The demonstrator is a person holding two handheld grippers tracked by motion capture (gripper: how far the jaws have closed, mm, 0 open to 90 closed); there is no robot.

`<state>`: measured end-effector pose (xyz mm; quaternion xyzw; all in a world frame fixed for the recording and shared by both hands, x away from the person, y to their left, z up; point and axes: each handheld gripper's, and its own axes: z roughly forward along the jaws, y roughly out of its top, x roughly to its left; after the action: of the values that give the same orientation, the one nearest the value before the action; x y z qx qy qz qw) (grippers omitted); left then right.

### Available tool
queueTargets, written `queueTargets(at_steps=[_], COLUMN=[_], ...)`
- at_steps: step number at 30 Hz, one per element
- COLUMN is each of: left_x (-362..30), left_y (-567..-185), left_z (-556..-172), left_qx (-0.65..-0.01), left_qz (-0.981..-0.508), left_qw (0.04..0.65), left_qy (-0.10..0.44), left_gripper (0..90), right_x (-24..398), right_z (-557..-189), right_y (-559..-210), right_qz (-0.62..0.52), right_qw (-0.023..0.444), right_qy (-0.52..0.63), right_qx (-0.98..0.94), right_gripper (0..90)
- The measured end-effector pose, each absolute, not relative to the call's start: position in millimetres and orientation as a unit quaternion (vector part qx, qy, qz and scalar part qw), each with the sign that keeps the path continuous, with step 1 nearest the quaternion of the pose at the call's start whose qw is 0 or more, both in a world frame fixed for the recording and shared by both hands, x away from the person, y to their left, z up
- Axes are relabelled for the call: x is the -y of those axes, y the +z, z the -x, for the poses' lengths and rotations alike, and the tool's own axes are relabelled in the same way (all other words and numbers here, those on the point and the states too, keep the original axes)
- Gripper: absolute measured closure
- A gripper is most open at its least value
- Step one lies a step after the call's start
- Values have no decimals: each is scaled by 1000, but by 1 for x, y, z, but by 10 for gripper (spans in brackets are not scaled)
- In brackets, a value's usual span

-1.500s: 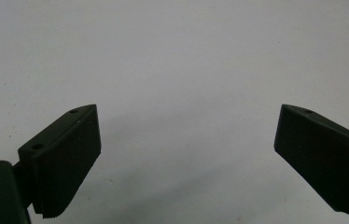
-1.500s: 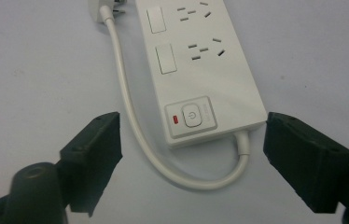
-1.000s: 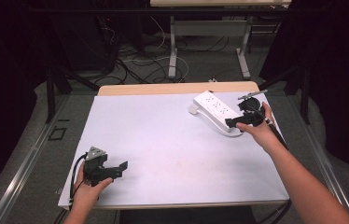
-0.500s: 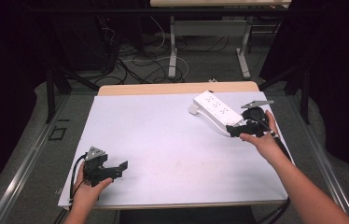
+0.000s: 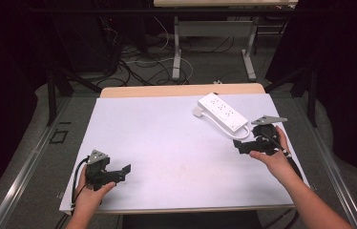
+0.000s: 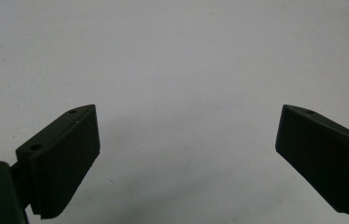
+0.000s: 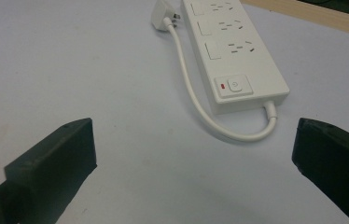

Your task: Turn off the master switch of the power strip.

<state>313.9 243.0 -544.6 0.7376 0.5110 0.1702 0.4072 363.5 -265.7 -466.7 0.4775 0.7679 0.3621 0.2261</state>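
right gripper (image 5: 243,145) jaws wide, empty, near right edge | power strip (image 5: 223,111) far-right corner, cable (image 7: 196,100) looped toward it | left gripper (image 5: 119,172) jaws apart, idle at near-left corner | approach square, straddle the strip's switch end

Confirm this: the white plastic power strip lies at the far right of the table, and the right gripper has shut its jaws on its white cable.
Not shut. The right gripper view shows the right gripper open, its jaws apart, short of the white cable. The white plastic power strip does lie at the table's far right.
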Motion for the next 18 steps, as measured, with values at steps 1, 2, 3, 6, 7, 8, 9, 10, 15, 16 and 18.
queueTargets(at_steps=[1,2,3,6,7,8,9,10,15,16,18], left_x=[-243,-243,-243,-243,-243,-243,-243,-243,-243,-243,-243], left_y=[-545,-545,-544,-544,-545,-545,-545,-546,-546,-546,-546], left_z=[-314,-314,-314,-314,-314,-314,-314,-314,-314,-314,-314], left_qx=[-511,-511,-513,-514,-514,-514,-514,-514,-513,-513,-513], left_qz=[-738,-737,-737,-737,-736,-736,-736,-736,-738,-740,-742], left_qw=[407,407,407,407,408,408,408,409,406,403,402], left_qy=[172,171,168,165,166,166,165,165,164,162,158], left_gripper=[59,54,50,44,41,38,36,32,18,13,4], right_x=[267,267,267,267,267,267,268,267,270,271,274], right_z=[-362,-360,-358,-352,-351,-349,-347,-345,-339,-338,-335], right_y=[-469,-470,-471,-476,-477,-479,-481,-482,-494,-496,-500], right_qz=[-472,-472,-472,-473,-473,-472,-470,-474,-476,-478,-479], right_qw=[230,230,232,233,234,235,233,232,230,232,232], right_qy=[364,365,365,371,371,373,374,374,381,380,382], right_qx=[-769,-769,-768,-765,-764,-763,-765,-762,-758,-757,-756], right_gripper=[0,0,0,0,0,0,0,0,0,0,0])
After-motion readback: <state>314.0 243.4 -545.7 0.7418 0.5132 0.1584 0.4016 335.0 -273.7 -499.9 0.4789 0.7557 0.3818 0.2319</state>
